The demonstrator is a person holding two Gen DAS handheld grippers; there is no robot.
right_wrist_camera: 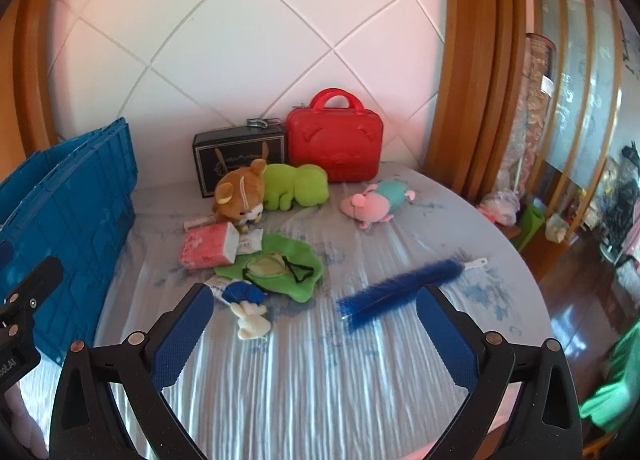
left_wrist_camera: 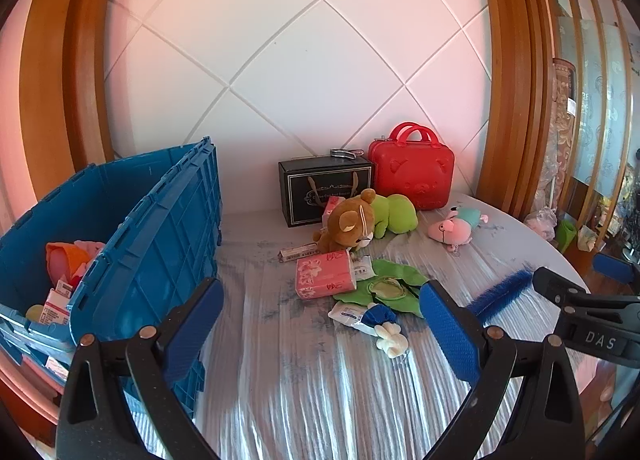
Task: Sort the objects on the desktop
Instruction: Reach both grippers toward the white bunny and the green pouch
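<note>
Both tools, left tool (left_wrist_camera: pixel 322 312) and right tool (right_wrist_camera: pixel 314 316), spread wide, pinching nothing. Toys and packets heaped mid-counter (right_wrist_camera: pixel 320 380), right of the blue crate (left_wrist_camera: pixel 152 244). Likely slips: blue brush (right_wrist_camera: pixel 400 284) rolling off a pad; tissue pack (right_wrist_camera: pixel 206 246) dragging neighbouring packets along.

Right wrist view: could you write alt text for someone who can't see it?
An open two-finger gripper hovers over a cloth-covered table, nothing between its blue pads. Ahead lie a blue bottle brush, a green leaf-shaped cloth, plush toys and a pink tissue pack; a red bear-faced case stands at the wall.
</note>
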